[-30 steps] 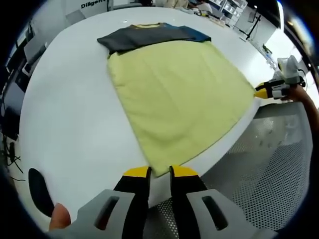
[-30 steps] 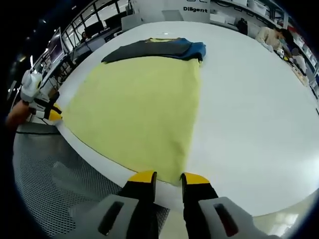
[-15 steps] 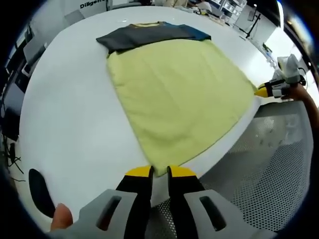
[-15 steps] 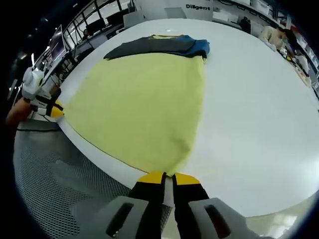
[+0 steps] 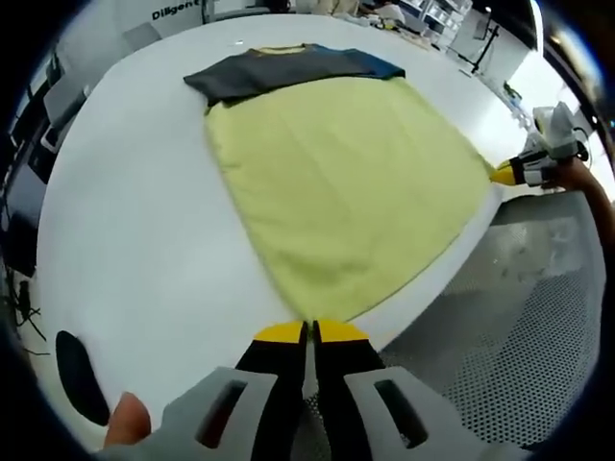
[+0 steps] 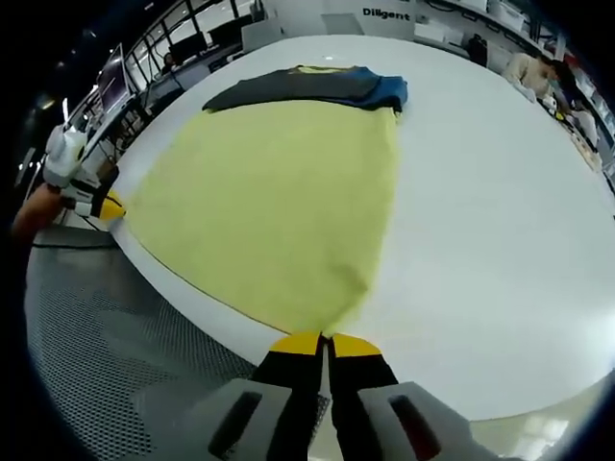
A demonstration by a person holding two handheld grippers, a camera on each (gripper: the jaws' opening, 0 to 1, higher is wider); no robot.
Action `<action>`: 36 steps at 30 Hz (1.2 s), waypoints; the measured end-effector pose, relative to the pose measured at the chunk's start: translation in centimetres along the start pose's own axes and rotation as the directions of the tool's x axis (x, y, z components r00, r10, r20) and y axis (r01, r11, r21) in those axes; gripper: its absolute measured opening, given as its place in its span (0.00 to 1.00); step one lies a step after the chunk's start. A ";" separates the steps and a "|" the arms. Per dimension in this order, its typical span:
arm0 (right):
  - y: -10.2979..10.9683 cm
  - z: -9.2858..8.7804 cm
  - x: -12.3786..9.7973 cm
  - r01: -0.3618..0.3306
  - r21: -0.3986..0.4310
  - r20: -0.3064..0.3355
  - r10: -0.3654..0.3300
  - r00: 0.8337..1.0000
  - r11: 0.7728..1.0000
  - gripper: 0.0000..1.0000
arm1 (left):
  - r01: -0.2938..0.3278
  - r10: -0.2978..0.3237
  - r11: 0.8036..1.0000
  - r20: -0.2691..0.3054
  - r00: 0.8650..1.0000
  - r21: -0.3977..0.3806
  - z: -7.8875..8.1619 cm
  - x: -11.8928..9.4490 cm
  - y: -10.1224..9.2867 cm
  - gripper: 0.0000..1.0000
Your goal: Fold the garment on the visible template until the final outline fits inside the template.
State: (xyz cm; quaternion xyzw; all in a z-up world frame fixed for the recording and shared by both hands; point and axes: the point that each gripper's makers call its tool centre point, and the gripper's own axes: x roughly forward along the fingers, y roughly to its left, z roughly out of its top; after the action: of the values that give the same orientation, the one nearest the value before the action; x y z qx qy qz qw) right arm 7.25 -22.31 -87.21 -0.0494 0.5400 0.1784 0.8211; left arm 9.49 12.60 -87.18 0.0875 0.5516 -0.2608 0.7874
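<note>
Left gripper view: "Diligent" lettering at top edge. Left gripper (image 5: 309,329), jaws spread 1 s ago, now pinches hem corner of yellow-green garment w/ dark grey and blue top (image 5: 336,173), flat on white round table (image 5: 135,240).

Right gripper view: "Diligent" sign (image 6: 388,12). Right gripper (image 6: 325,341) likewise closed onto opposite hem corner.

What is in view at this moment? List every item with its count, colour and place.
garment: one, yellow-green body with dark grey and blue top, flat on the table, hem at the near edge
table: one, white, under the garment
perforated floor: one, grey metal, beside the table edge
left gripper: one, yellow-tipped black jaws shut on a hem corner
right gripper: one, yellow-tipped black jaws shut on the other hem corner
</note>
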 end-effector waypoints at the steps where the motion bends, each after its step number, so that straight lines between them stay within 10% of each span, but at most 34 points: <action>1: 0.0 0.0 0.0 0.000 0.001 -0.002 0.000 1.000 1.000 0.00 | -0.002 0.002 1.000 0.005 1.000 -0.005 0.1 -0.2 0.1 0.00; 15: 0.6 -0.5 -0.6 -0.018 0.039 -0.036 0.020 0.999 0.999 0.00 | 0.012 -0.012 1.000 -0.052 0.999 -0.004 -1.0 -0.6 0.2 0.00; 36: 0.7 0.6 -2.6 -0.023 0.066 -0.013 0.024 1.000 0.998 0.00 | 0.055 -0.053 0.996 0.029 0.998 -0.067 -0.2 -3.1 -0.3 0.00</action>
State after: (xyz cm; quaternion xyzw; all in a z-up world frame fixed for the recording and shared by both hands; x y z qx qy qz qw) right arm 6.59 -22.08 -84.52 -0.0172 0.5516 0.1696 0.8165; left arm 8.38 13.44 -84.35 0.0426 0.5516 -0.2642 0.7900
